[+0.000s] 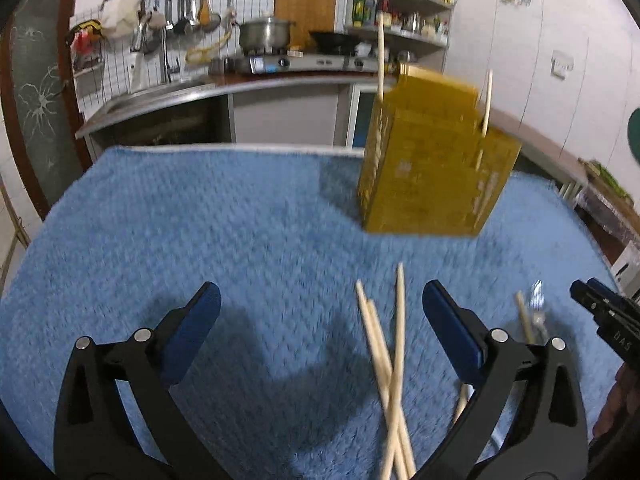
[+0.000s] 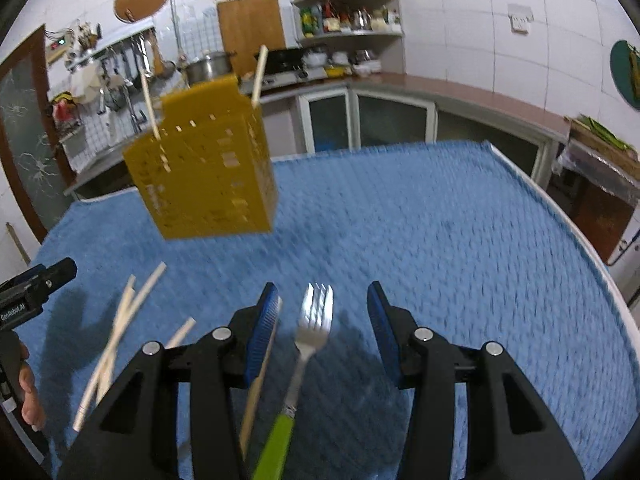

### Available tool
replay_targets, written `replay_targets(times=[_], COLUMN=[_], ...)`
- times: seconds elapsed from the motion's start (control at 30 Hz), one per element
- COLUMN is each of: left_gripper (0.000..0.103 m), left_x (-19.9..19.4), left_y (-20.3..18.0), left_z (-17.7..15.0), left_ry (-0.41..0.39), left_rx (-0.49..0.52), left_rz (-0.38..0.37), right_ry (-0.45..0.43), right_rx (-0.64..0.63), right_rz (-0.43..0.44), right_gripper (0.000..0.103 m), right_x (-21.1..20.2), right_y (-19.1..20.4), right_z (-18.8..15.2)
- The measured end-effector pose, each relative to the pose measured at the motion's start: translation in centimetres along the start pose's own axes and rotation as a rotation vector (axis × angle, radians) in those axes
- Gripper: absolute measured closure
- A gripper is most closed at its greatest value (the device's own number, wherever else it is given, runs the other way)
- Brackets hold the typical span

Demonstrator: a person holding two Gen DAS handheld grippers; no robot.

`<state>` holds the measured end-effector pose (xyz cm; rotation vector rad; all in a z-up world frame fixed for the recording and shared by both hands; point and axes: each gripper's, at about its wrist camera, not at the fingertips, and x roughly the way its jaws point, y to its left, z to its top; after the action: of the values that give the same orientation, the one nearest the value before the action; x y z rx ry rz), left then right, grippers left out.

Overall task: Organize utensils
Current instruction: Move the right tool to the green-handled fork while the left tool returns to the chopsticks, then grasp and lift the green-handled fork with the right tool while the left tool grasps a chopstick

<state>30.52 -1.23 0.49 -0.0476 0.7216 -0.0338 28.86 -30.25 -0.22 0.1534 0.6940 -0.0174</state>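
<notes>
A yellow slotted utensil holder (image 1: 432, 160) (image 2: 208, 168) stands on the blue towel (image 1: 200, 220) with two chopsticks upright in it. Three loose chopsticks (image 1: 388, 360) (image 2: 120, 332) lie crossed on the towel, between the wide-apart fingers of my open left gripper (image 1: 320, 292) and close to its right finger. A fork with a green handle (image 2: 316, 320) lies between the fingers of my right gripper (image 2: 324, 292); the pads stand clear of it. Another chopstick (image 2: 260, 380) lies along that gripper's left finger. Each gripper shows at the edge of the other's view.
The towel covers a round table whose white rim (image 2: 560, 208) curves along the right. Behind are a counter with a sink (image 1: 160, 96), a stove with a pot (image 1: 266, 34), and a corner shelf (image 2: 352, 12). A hand (image 2: 28, 392) shows at the left edge.
</notes>
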Motion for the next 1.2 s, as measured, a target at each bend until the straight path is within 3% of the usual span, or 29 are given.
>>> replay_targets(times=[0.2,0.53,0.63,0.67,0.73,0.87,0.97,1.13,1.2], left_gripper=[0.005,0.006,0.026,0.037,0.039,0.055,0.068,0.076,0.084], left_x=[1.8,3.3,3.9,4.3,4.3,4.3,4.6,5.5,5.8], left_y=[-0.4,-0.4,-1.0,-1.1,-1.1,-1.1,-1.1,-1.9,-2.0], left_z=[-1.2,-2.2,-2.5,-2.6,-2.6,-2.4,-2.2,-1.5,-1.3], left_ry=[0.061,0.144,0.172,0.193,0.185,0.190,0.200,0.212,0.214], left_rx=[0.041,0.021,0.035,0.031,0.027,0.015,0.010,0.023,0.026], left_rz=[0.021,0.010,-0.013,-0.032,-0.034,-0.063,-0.090,-0.076,-0.080], right_ry=[0.076,0.163,0.170,0.171,0.176,0.193,0.200,0.200,0.203], right_rx=[0.015,0.017,0.005,0.004,-0.006,-0.009,0.004,-0.007,-0.009], right_rz=[-0.020,-0.040,-0.047,-0.048,-0.057,-0.063,-0.055,-0.073,-0.075], right_gripper=[0.057,0.059,0.062,0.064,0.066,0.076,0.076,0.077,0.079], right_x=[1.8,3.1,3.1,3.1,3.0,2.7,2.7,3.2,3.4], right_y=[-0.3,0.5,0.8,0.7,1.0,0.9,0.6,1.0,1.1], right_z=[-1.4,-2.6,-2.7,-2.7,-2.8,-2.7,-2.7,-2.5,-2.3])
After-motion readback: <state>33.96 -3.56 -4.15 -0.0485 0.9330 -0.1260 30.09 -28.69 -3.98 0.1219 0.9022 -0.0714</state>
